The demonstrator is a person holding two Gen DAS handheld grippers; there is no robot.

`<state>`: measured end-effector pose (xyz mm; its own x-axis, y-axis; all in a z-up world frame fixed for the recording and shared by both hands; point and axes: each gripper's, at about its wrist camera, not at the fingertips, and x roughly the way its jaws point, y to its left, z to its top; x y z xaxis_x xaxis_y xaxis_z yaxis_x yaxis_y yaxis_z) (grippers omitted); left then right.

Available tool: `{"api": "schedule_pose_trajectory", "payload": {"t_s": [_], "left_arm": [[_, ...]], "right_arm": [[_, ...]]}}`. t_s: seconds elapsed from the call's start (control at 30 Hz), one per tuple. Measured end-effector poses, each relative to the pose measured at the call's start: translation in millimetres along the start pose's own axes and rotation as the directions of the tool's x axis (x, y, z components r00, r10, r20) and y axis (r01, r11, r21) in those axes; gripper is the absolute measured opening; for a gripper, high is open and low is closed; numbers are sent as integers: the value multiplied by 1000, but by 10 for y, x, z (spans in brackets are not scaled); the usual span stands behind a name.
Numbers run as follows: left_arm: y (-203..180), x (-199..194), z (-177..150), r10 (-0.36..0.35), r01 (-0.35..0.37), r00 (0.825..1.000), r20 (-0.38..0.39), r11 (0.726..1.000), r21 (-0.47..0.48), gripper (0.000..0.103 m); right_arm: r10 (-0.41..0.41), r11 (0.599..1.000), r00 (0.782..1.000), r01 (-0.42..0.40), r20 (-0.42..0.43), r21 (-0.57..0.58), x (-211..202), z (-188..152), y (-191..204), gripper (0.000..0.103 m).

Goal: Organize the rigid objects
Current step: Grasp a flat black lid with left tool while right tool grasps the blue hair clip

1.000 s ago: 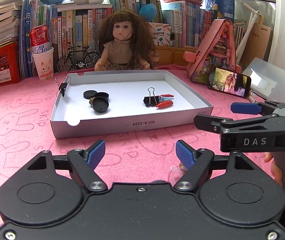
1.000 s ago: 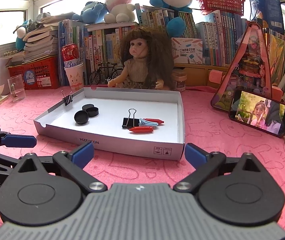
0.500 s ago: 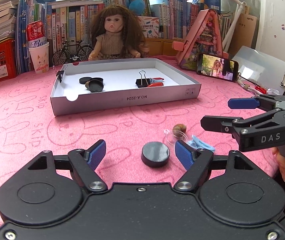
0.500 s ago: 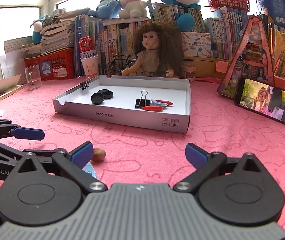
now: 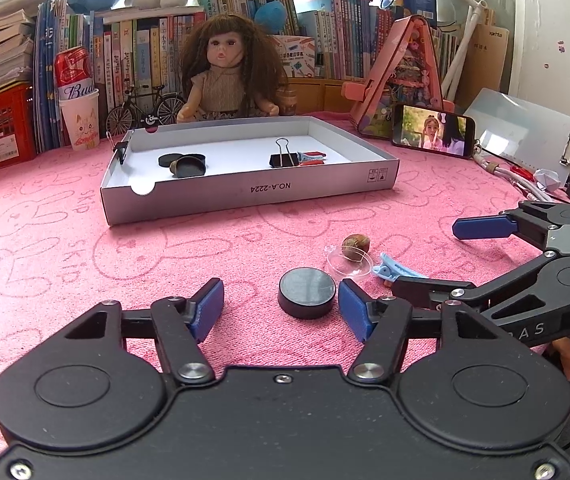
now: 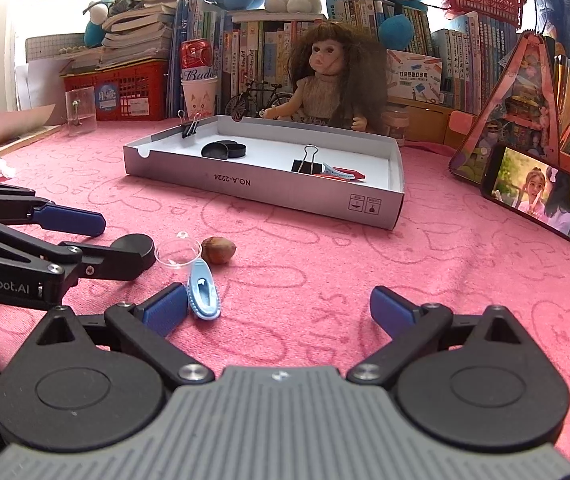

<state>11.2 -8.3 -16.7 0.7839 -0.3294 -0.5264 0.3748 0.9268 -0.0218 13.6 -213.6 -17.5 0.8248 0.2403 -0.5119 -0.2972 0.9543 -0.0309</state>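
A black round cap (image 5: 305, 294) lies on the pink cloth between the jaws of my left gripper (image 5: 281, 312). The jaws are closing; the right pad is almost at the cap and the left pad is still well off it. Beside the cap lie a small clear cup (image 5: 349, 264), a brown nut (image 5: 356, 244) and a light blue hair clip (image 5: 395, 270). My right gripper (image 6: 279, 312) stands open, its left pad next to the blue hair clip (image 6: 204, 290) and nothing gripped. The white tray (image 5: 245, 192) beyond holds black caps, a binder clip and red and blue clips.
A doll (image 5: 225, 76), a toy bicycle (image 5: 145, 106) and a can on a paper cup (image 5: 79, 112) stand behind the tray, in front of books. A phone (image 5: 433, 130) leans at the right near a pink toy house, a clipboard and cables.
Both grippers have drawn back from the tray and sunk toward the cloth. The cap, cup, nut and blue clip have come into view. The left jaws have narrowed around the cap.
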Motion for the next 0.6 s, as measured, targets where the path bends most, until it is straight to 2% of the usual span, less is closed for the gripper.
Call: {"api": "schedule_pose_trajectory", "payload": {"t_s": [0.13,0.6], "left_arm": [[-56,5,-29,19,-19,1000,10,999,26,58],[-73,8,-72,42,-42,999,32,999,15,56]], "right_arm": [[1,999,1000,0,-15,34,17,0,-29,103],[-4,999,1000,5,-26,45,31,6,-17,103]]}}
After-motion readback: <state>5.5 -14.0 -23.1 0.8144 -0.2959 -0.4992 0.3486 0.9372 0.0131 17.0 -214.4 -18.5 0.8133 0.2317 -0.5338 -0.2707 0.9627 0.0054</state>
